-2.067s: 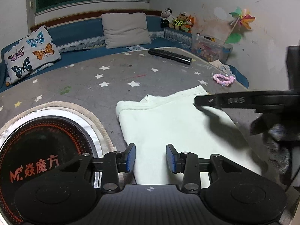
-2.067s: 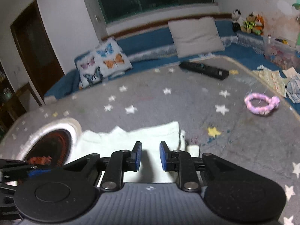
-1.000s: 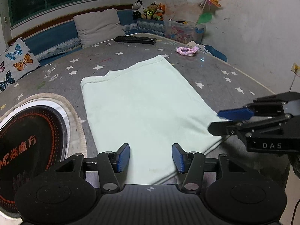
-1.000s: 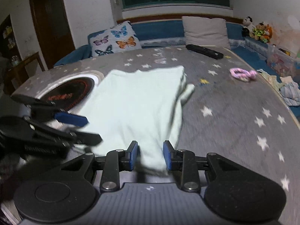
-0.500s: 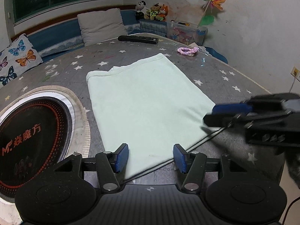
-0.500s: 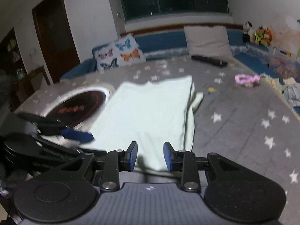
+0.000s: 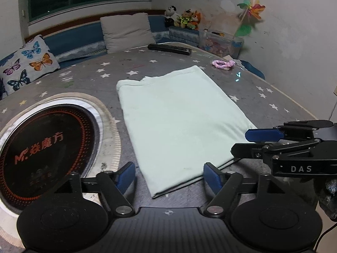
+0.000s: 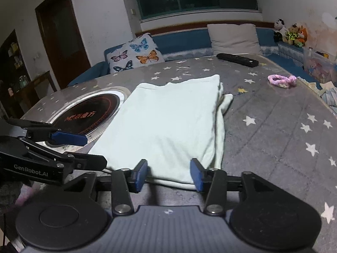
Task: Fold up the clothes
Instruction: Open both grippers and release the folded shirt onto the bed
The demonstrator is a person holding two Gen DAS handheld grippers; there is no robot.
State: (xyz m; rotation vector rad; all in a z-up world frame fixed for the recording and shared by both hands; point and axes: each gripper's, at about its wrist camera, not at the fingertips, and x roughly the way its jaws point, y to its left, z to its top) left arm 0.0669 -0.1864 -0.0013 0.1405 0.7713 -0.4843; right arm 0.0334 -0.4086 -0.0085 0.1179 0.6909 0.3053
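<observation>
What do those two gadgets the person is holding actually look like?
Both are black plastic tools with round discs, linked bars and two fingers tipped with blue pads. The left gripper is printed "GenRobot.AI" on its side; the right gripper reads "DAS".

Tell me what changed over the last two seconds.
Both grippers pulled back toward the near edge of the pale green garment and opened wider. The left gripper and right gripper now sit open at that edge, holding nothing. The garment went from partly bunched under them to lying flat in a long rectangle. The remote, pink ring and cushions stayed put.
</observation>
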